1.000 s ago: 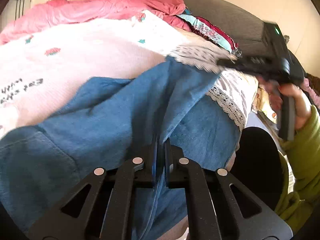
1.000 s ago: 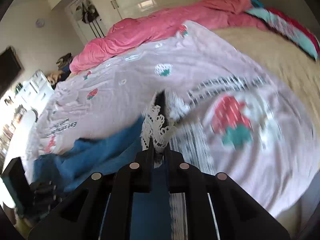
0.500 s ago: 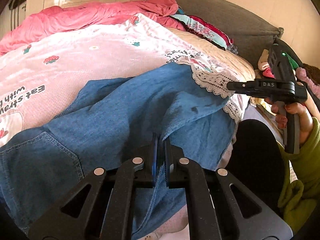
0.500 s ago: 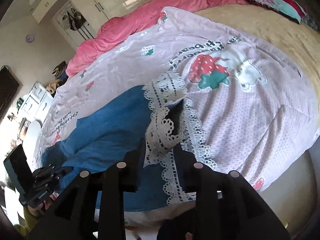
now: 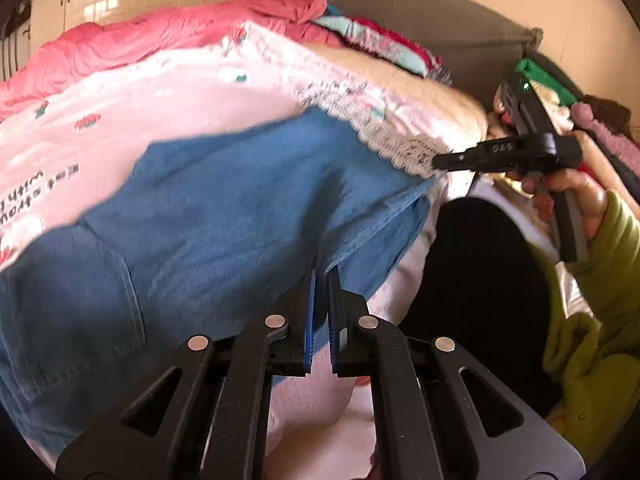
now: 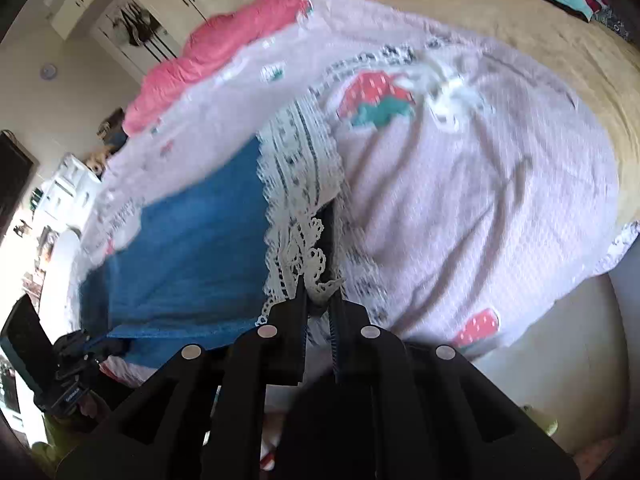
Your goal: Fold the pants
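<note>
Blue pants (image 5: pixel 224 216) spread on pink quilt (image 5: pixel 160 92) at near bed edge. Left gripper (image 5: pixel 322 280) clamped on near denim edge. Right gripper (image 6: pixel 320 292) pinching lace hem (image 6: pixel 300 200). Bare quilt beyond, right.

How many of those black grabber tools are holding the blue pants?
2: the left gripper pinches the pants at the near denim edge; the right gripper clamps the lace hem.

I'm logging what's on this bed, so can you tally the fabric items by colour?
Blue: 1, the blue denim pants with white lace hem
Pink: 1, the pink duvet
Pale pink, strawberry print: 1, the quilt
Beige: 1, the bedspread
Total: 4
</note>
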{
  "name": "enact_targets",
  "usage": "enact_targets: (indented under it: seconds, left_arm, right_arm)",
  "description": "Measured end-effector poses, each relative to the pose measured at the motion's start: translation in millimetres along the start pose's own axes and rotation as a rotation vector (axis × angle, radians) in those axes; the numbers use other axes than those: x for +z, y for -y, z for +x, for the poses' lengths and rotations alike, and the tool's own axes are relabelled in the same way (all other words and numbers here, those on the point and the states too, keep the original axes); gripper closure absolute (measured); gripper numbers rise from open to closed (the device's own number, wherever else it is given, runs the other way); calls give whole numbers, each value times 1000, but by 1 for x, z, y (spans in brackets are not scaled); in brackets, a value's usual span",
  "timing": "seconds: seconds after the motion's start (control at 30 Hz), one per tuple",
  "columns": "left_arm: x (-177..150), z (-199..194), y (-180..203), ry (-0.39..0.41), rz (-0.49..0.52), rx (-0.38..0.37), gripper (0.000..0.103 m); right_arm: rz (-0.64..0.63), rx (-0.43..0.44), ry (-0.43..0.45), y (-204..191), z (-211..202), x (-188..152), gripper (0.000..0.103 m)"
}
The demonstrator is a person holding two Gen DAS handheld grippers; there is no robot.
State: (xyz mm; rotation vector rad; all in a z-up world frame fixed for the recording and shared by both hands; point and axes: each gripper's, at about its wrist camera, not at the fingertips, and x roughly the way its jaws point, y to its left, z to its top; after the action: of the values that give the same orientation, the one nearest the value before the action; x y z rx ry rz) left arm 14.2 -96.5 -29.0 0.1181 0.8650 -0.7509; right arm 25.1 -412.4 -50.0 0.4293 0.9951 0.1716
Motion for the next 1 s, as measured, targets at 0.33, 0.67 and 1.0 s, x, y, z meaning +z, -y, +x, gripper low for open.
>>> enact_targets:
  seconds: [0.33,0.67,1.0]
  left_arm:
    - [-14,23,-1,-93,19,17,101]
    - [-25,-15,4,-45,-10,49,79]
    - [-46,-67,-79,15,-308,321,56]
  right_arm:
    - [22,-47,-57,15,9,-11,87]
    - [-354,-68,76,-55,-28,-30,65]
    - [-718,-5,-87,-141,33,-68,65]
